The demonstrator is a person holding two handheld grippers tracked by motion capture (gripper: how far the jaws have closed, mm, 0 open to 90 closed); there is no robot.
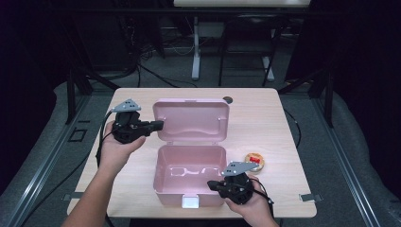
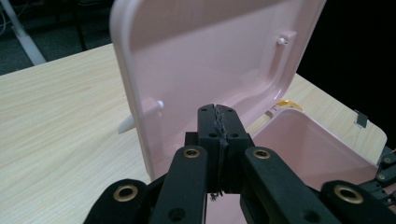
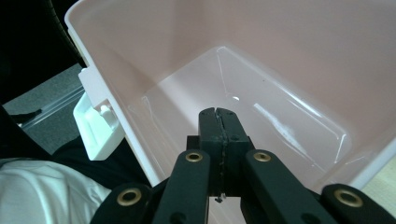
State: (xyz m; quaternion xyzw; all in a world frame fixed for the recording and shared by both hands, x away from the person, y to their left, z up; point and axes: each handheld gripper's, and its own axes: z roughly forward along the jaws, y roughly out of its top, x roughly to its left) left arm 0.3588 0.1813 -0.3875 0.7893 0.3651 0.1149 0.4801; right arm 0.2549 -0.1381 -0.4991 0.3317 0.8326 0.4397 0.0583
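The pink box (image 1: pixel 190 172) is seen mid-table (image 1: pixel 265 118), its lid (image 1: pixel 191 119) already raised upright and nothing inside. The left gripper (image 1: pixel 158 125) is clenched empty at the lid's edge; the right gripper (image 1: pixel 211 185), likewise clenched, is poised at the front rim. A small round item (image 1: pixel 255 161) beside the box is judged unpacked. The white latch (image 3: pixel 95 123) is shown close in the right gripper view.
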